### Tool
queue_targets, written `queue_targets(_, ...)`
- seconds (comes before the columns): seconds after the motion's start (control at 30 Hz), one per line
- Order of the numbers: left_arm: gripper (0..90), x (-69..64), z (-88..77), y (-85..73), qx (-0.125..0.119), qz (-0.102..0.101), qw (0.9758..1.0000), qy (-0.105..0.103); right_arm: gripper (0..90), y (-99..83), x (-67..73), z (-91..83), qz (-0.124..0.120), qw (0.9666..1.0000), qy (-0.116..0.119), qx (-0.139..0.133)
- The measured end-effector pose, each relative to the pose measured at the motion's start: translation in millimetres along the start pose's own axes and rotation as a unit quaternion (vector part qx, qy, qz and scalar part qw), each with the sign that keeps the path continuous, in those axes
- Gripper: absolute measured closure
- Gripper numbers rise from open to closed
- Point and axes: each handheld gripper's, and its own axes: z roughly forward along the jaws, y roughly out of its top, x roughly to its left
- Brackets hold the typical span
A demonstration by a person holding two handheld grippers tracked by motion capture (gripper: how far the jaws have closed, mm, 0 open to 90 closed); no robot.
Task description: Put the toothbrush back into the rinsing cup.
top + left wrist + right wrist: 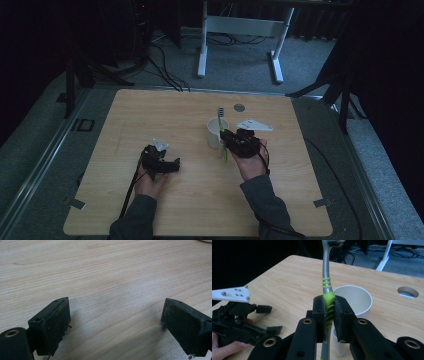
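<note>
Toothbrush [329, 302] between right gripper [329, 312] fingers, beside white cup [355, 298].

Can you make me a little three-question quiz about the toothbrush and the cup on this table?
1. True or false: the right tool is clamped on the toothbrush.
2. What colour is the cup?
3. The left tool is: A) holding the cup, B) open over bare table, C) gripping the toothbrush.

Key: 1 true; 2 white; 3 B.
</note>
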Motion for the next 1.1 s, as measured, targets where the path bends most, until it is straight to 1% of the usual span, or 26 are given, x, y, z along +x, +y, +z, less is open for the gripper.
queue_targets(0.27,9.1,0.0,0.0,0.0,0.0,0.0,1.0,0.0,80.2,0.4,-4.5,-0.2,0.003,0.9997,0.005,-0.022)
queue_targets(0.7,9.1,0.1,0.0,0.0,0.0,0.001,1.0,0.0,80.2,-1.7,-5.7,0.8,-0.021,0.9981,-0.006,-0.057)
queue_targets(0.9,9.1,0.1,0.0,0.0,0.0,0.001,1.0,0.0,80.3,-1.7,-5.9,0.0,-0.032,0.997,-0.006,-0.071)
queue_targets(1.1,9.1,0.1,0.0,0.0,0.0,0.0,1.0,0.0,80.3,-1.0,-7.2,-0.5,-0.035,0.9962,-0.002,-0.08)
